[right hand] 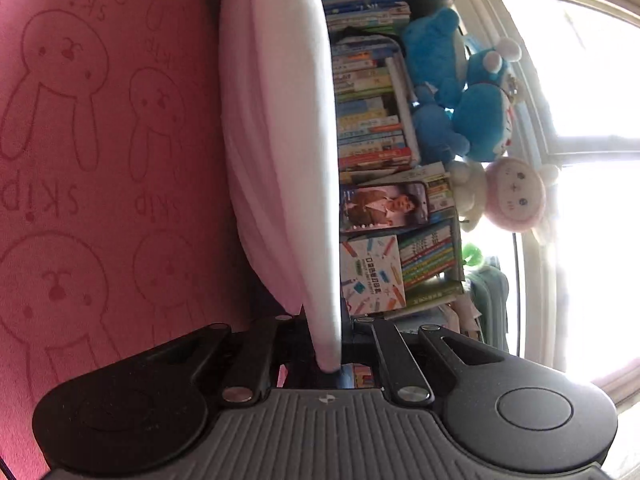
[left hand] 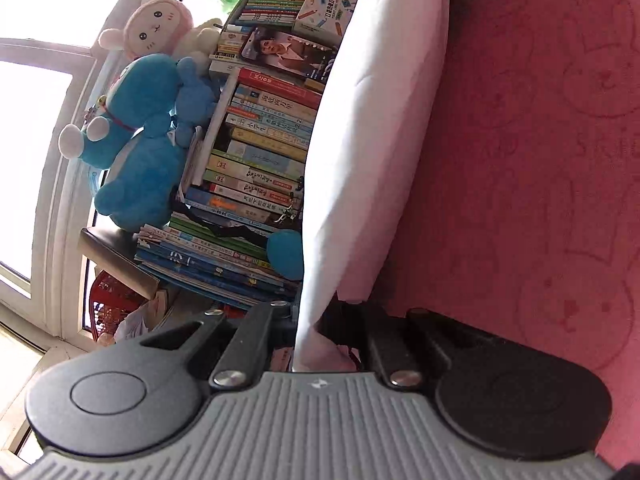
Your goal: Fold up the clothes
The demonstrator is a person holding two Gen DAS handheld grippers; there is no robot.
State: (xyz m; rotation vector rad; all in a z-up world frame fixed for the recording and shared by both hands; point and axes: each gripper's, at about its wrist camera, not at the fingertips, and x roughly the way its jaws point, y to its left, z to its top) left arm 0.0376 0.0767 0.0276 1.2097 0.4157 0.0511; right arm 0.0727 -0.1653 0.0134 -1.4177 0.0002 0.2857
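Note:
A white garment (left hand: 372,140) stretches away from my left gripper (left hand: 316,320), whose jaws are shut on its near edge. The cloth rises off a pink sheet (left hand: 540,160) printed with rabbits. In the right wrist view the same white garment (right hand: 280,140) runs up from my right gripper (right hand: 328,344), also shut on an edge of it. Both views are rolled sideways, so the pink sheet (right hand: 100,140) fills one side of each. The fingertips of both grippers are mostly hidden by the cloth.
Stacks of books (left hand: 256,152) stand beyond the garment, with a blue plush toy (left hand: 140,140) and a pink-and-white plush (left hand: 156,26) beside a bright window (left hand: 32,120). The right wrist view shows the same books (right hand: 372,120), blue plush (right hand: 460,92) and window (right hand: 592,120).

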